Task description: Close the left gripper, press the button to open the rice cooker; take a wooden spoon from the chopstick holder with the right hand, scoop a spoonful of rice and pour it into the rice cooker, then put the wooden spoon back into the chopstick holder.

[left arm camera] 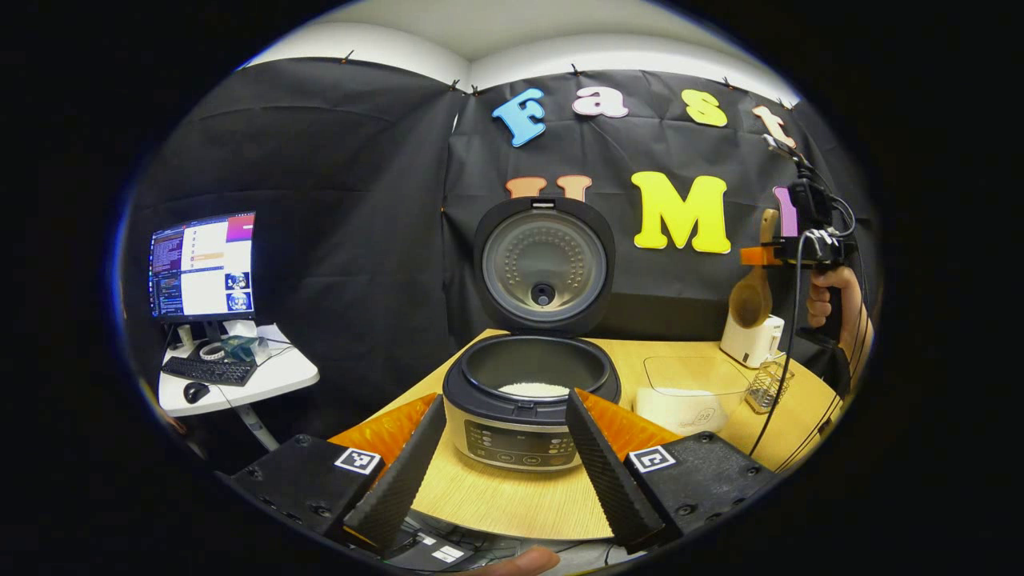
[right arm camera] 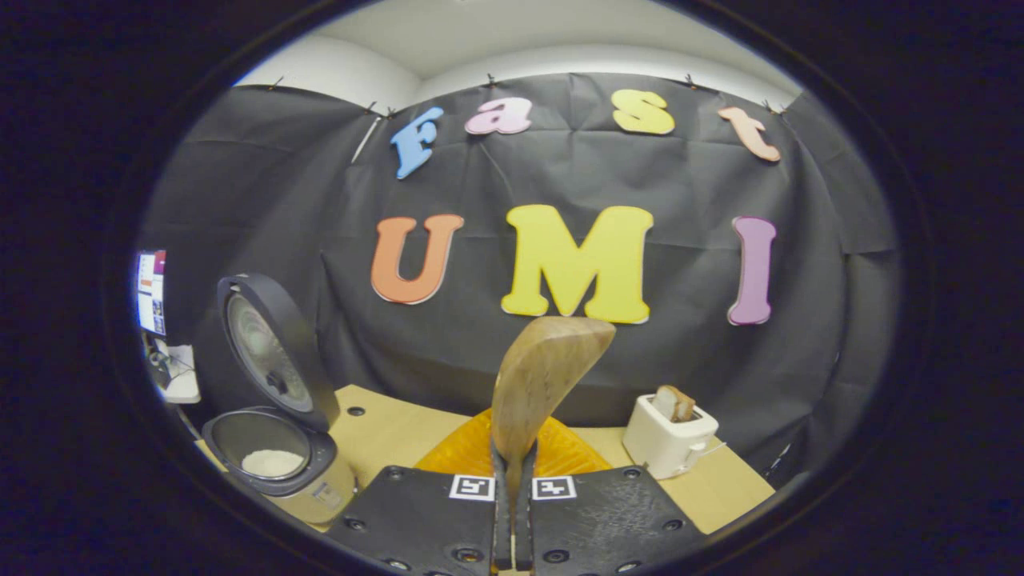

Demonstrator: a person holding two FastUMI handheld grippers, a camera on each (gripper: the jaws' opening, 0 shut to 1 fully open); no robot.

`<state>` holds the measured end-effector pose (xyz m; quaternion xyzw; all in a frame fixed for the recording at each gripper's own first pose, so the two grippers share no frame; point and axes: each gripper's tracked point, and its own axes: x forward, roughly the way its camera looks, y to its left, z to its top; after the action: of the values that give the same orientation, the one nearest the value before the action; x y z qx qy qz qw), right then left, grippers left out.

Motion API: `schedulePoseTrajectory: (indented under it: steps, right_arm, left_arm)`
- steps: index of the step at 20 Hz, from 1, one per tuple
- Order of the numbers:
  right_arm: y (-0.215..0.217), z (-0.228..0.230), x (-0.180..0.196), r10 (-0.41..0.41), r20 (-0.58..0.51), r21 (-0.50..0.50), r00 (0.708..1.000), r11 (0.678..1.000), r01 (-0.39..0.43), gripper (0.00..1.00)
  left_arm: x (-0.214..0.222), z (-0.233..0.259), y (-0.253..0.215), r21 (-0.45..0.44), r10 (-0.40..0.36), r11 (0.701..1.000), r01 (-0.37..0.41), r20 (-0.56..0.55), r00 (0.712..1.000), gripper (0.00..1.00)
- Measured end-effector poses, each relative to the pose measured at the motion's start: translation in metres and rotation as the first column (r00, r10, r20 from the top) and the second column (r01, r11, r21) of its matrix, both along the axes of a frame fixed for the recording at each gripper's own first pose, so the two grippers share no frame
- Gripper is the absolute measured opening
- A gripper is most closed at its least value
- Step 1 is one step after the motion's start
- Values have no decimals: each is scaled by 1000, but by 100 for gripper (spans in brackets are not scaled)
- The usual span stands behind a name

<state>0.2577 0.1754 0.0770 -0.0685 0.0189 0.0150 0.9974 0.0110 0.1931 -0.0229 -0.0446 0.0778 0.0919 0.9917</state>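
Even, fairly bright overhead light falls in both views, with soft shadows on the desk point(left arm camera: 512, 496). Fisheye bending curves the edges strongly. The monitor point(left arm camera: 204, 264) glows brightly; focus is sharp throughout.

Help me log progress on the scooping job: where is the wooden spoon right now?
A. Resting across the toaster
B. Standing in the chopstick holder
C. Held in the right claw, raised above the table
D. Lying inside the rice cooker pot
C: the right claw is shut on the wooden spoon, whose bowl is raised in front of the booth wall, apart from the open rice cooker.
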Motion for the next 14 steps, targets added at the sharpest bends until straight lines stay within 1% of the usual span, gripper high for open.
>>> schedulePoseTrajectory:
  steps: [5,8,11,14]
  right_arm:
    - [-73,-25,5,-118,27,-39,993,992,119,2]
    - [-107,-58,5,-167,-5,1,986,986,167,2]
    - [-144,-86,9,-227,-43,46,973,972,228,2]
    - [-160,-109,15,-241,-121,108,963,961,254,4]
  left_arm:
    - [3,0,-9,14,-7,1000,8,-7,1000,96]
    - [3,0,-13,21,-8,1000,8,-7,1000,96]
    - [3,4,-18,18,-14,1000,14,2,1000,96]
    - [0,13,-19,17,-18,1000,18,34,999,96]
